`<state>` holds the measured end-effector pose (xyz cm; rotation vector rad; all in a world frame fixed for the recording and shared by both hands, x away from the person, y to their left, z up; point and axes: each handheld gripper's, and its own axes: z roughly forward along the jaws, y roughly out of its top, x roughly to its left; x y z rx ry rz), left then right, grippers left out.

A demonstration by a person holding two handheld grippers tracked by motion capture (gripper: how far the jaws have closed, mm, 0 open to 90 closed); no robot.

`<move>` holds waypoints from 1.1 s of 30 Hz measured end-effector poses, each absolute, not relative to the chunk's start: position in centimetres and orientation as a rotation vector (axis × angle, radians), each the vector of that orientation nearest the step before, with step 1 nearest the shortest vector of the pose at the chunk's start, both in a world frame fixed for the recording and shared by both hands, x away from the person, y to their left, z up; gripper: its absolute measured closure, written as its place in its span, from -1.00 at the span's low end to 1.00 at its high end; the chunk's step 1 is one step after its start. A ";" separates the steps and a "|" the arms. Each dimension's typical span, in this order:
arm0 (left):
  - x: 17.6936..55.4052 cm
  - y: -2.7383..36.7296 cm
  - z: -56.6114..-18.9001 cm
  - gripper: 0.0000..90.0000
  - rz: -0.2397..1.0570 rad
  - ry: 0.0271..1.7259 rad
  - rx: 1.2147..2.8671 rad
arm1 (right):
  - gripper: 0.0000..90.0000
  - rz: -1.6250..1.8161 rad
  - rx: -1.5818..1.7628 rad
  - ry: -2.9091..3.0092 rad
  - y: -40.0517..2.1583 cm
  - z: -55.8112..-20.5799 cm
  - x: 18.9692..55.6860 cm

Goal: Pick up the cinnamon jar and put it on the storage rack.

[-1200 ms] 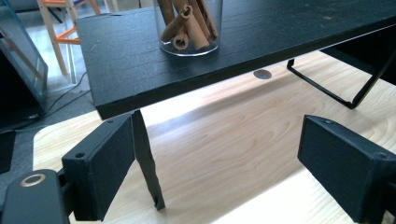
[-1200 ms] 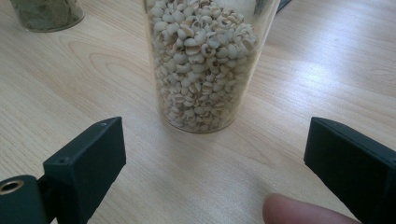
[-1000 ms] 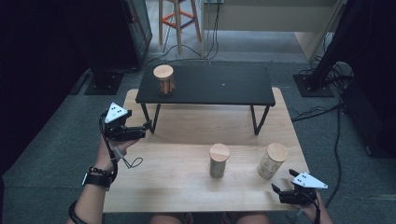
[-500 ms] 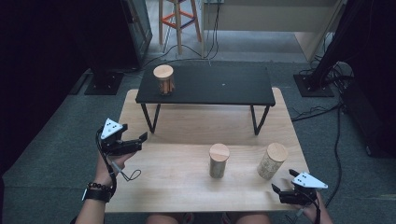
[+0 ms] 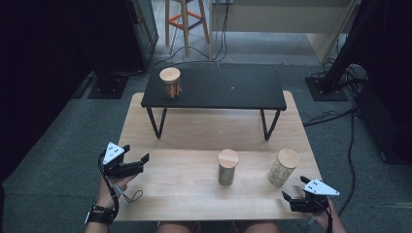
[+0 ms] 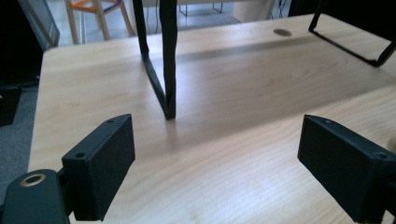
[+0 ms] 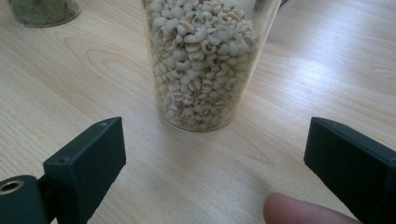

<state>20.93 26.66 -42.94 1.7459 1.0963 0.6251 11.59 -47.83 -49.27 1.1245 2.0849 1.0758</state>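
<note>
On the light wooden table (image 5: 194,179) in front of you, the biggest thing was the black raised shelf (image 5: 218,90), standing on thin metal legs across the far half. It carried one lidded jar (image 5: 170,82) upright near its left end, well away from the other two. That placement reads as if the shelf were a destination, with the jar on it already dealt with, though this is only a judgement.

Nearer to you stood two more jars with wooden lids. The middle jar (image 5: 227,166) sat upright on the bare table, roughly centred. The grain jar (image 5: 283,166) stood to its right, slightly apart from it, and the right gripper view showed its clear wall packed with pale round grains (image 7: 201,60).

Your right hand-held gripper (image 5: 299,200) lay low at the table's near right corner, pointing at the grain jar from just in front of it. Its jaws were spread wide with nothing between the pads, and the jar stood beyond the tips, not touched. A fingertip (image 7: 303,210) showed at the bottom of that view. Lined up like this, it looked ready to slide forward and close around the jar's base.

Your left hand-held gripper (image 5: 138,162) hung over the near left edge, jaws likewise spread and empty, aimed toward the shelf's left leg (image 6: 166,70). It was well apart from every jar, so it appeared to be waiting while the right side did the work.
</note>
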 end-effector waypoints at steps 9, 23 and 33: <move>20.3 27.1 -45.0 -0.75 0.597 1.043 1.766 | -0.88 1.057 1.122 2.091 -47.6 -49.2 11.7; 20.1 27.3 -48.1 -0.75 0.556 1.011 1.809 | -0.88 1.030 1.115 2.068 -46.9 -49.3 11.4; 19.6 28.4 -49.2 -0.75 0.532 1.014 1.807 | -0.88 1.010 1.104 2.071 -46.4 -49.3 11.3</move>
